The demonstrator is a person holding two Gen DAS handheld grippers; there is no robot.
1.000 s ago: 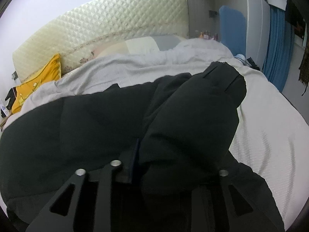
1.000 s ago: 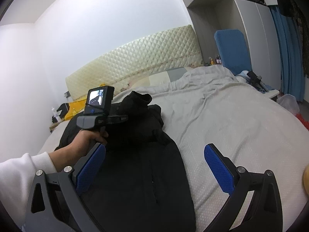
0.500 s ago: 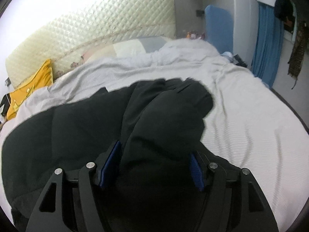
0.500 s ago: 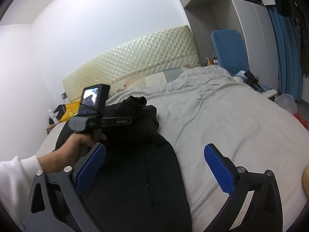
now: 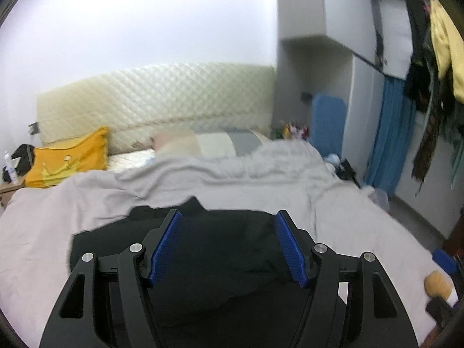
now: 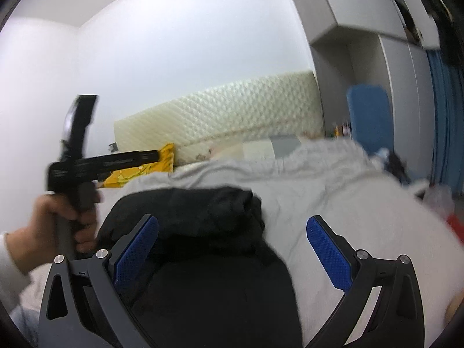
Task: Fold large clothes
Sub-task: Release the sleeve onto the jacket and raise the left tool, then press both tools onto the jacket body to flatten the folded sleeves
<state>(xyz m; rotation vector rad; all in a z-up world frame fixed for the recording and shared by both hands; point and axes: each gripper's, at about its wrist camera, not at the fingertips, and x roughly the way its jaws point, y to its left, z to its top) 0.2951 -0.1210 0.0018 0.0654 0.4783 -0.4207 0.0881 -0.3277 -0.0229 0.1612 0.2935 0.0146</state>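
Observation:
A black padded jacket (image 5: 226, 249) lies on the grey bedspread (image 5: 261, 179), its sleeve folded over the body; it also shows in the right wrist view (image 6: 203, 226). My left gripper (image 5: 227, 243) is open and empty, raised above the jacket; in the right wrist view it (image 6: 87, 168) is held up in a hand at the left. My right gripper (image 6: 232, 249) is open and empty above the jacket's lower part.
A quilted cream headboard (image 5: 162, 98), a yellow pillow (image 5: 69, 156) and other pillows are at the bed's far end. A blue chair (image 5: 327, 127), wardrobe and blue curtain (image 5: 388, 145) stand to the right. Hanging clothes (image 5: 440, 87) are at far right.
My left gripper opened, let go of the jacket sleeve and lifted up and back. The sleeve now lies on the jacket. My right gripper moved forward over the jacket.

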